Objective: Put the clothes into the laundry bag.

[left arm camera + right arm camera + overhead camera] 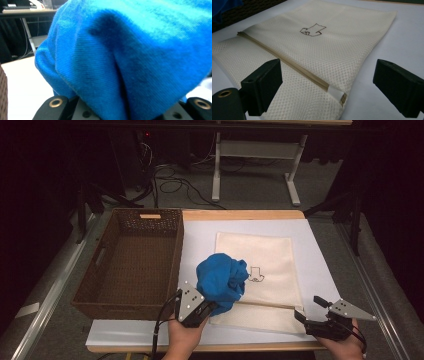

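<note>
**Blue cloth pinched on my left, open fingers over the mesh bag on my right**

From the high view, my left gripper [207, 309] sits at the near edge of the surface [200, 240], its fingers pressed together on a bunched blue cloth [221, 281]. The cloth stands up as a crumpled mound, overlapping the left part of a cream mesh bag [272, 260] that lies flat on the white surface. A brown woven basket [129, 262] stands just beside the cloth on the left. My right gripper [310, 307] rests at the bag's near right corner, fingers spread, nothing between them.

In the left gripper view, the blue cloth [130, 57] rises right out from between my fingers, its folds and ribbed knit pressed close against the camera. A strip of white surface [22, 82] and a sliver of the basket [3, 92] show at the left.

In the right gripper view, my right gripper [327, 82] has its two black fingers [262, 85] set wide apart, above the bag's near corner without touching it. The mesh bag [332, 42] lies flat ahead, its zipper [294, 66] running across it, and a small outline drawing [312, 30] printed on it farther up. The basket [249, 8] lies at the top left.
</note>
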`<state>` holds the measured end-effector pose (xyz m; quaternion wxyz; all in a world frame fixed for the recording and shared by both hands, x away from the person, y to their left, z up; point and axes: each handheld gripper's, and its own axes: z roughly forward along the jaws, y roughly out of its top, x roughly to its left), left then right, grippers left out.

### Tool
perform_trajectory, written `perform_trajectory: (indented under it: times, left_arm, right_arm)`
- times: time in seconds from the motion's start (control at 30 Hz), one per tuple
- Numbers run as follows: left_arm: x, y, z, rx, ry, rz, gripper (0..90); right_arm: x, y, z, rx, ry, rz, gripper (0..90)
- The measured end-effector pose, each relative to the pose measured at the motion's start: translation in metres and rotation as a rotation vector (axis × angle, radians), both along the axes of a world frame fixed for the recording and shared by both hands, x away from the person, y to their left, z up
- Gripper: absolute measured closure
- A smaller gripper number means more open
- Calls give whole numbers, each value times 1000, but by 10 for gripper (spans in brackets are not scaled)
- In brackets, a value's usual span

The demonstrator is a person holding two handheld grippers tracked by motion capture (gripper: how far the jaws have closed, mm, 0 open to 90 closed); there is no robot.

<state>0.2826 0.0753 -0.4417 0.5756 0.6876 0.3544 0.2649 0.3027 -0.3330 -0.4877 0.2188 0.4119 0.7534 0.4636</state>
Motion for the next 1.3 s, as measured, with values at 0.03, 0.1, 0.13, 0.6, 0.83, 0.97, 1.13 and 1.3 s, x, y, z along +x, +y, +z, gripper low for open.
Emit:
perform_trajectory:
  times: [0.03,0.1,0.13,0.6,0.83,0.97,1.13,1.3]
  left_arm:
    - [-4,1,-5,-1,3,1,782]
    - [-9,4,-14,-9,10,2,781]
    - [-9,5,-16,-17,21,0,781]
    - [-7,16,-19,-43,21,26,776]
    - [-8,17,-20,-42,32,23,775]
    - [-9,18,-21,-47,39,30,775]
    - [-11,19,-22,-47,43,36,775]
    - [-13,21,-23,-39,51,40,774]
  right_arm:
    - [0,1,0,-1,-3,4,96]
    - [2,5,-1,-7,-9,10,100]
    - [3,8,-1,-8,-3,13,104]
    - [38,68,-5,-130,49,106,125]
    - [57,78,-20,-227,152,120,230]
    - [58,72,-23,-229,151,127,339]
    - [61,57,-24,-218,166,146,524]
    - [59,53,-24,-242,153,175,632]
